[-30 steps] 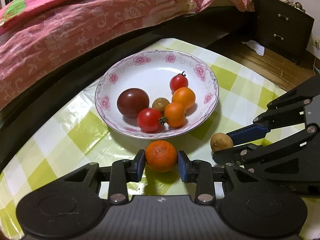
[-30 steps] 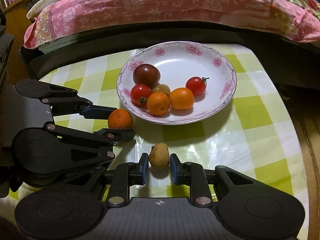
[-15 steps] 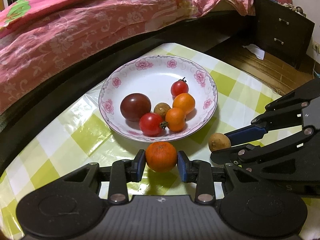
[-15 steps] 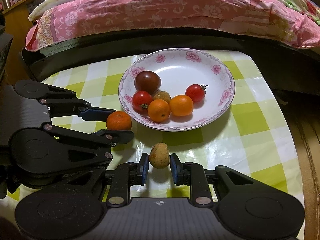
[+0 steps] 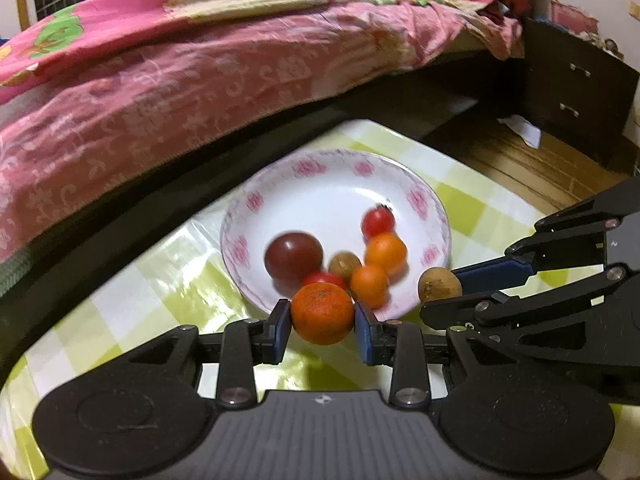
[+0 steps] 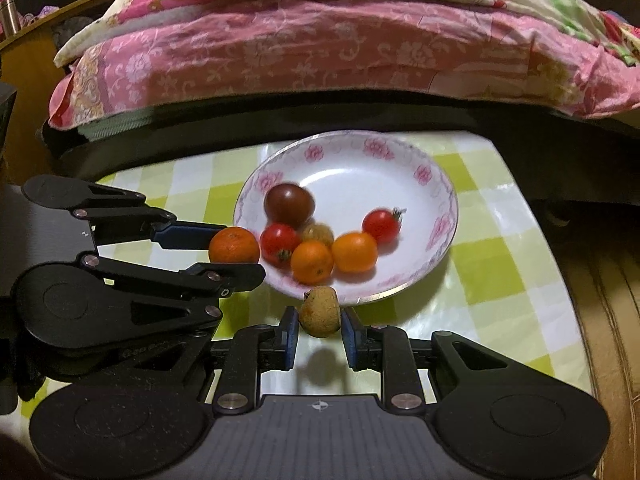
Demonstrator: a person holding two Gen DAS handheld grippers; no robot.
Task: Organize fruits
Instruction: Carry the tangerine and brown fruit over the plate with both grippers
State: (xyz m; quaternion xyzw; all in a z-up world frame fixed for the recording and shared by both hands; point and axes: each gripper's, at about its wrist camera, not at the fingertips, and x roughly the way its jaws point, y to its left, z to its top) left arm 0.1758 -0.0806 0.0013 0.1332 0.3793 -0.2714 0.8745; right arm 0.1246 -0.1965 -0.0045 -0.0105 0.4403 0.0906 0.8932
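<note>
Right wrist view: six fruits sit in the plate (image 6: 440,236) — the right claw (image 6: 319,330) pinches a brown fruit (image 6: 320,311) above the tablecloth, the left claw (image 5: 322,322) clamps an orange (image 5: 322,313).

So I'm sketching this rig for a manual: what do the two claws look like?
Both match. The left claw and right claw are matte black, each with two fingers carrying blue pads, driven by flat black linkage bars with silver rivets. Behind sit two round black discs either side of a ribbed grey plate bearing a small cross mark. No cables, sleeves or hands show.
</note>
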